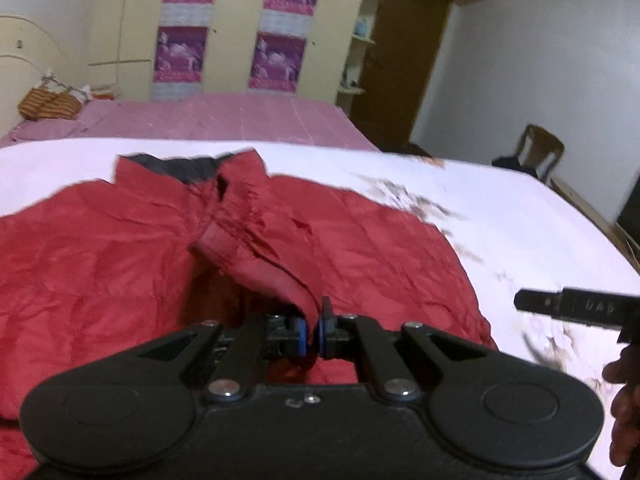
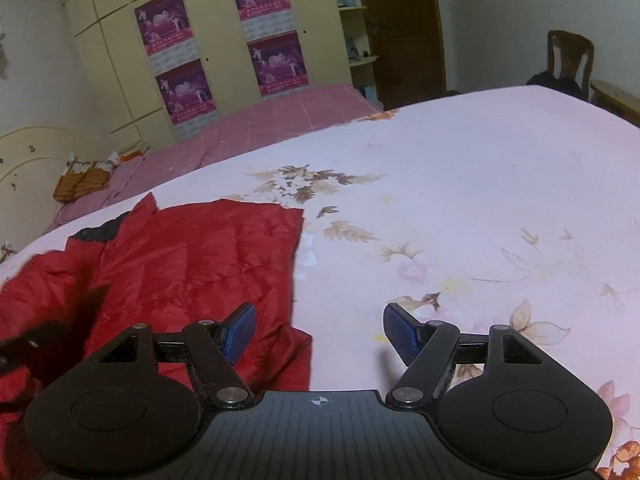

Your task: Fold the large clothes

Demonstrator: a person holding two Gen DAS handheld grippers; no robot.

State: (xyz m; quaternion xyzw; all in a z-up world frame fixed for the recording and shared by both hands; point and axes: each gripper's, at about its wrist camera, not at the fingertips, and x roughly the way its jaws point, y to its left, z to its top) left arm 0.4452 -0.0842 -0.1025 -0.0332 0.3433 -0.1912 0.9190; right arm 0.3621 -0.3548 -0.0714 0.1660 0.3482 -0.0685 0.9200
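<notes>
A red jacket [image 1: 120,264] with a dark collar lining lies spread on the white floral bed sheet [image 1: 520,216]. My left gripper [image 1: 313,330] is shut on the jacket's red sleeve cuff [image 1: 260,268], which is lifted over the jacket's body. In the right wrist view the jacket [image 2: 192,264] lies at the left, with its straight right edge near the middle. My right gripper [image 2: 319,330] is open and empty, hovering over the jacket's lower right corner and the sheet [image 2: 460,200]. The right gripper's finger also shows in the left wrist view [image 1: 572,306].
A second bed with a pink cover [image 1: 224,120] stands behind. A woven orange bag [image 1: 48,104] sits at its left end. Wardrobes with purple posters [image 1: 276,60], a brown door [image 1: 404,60] and a wooden chair [image 1: 536,152] line the far side.
</notes>
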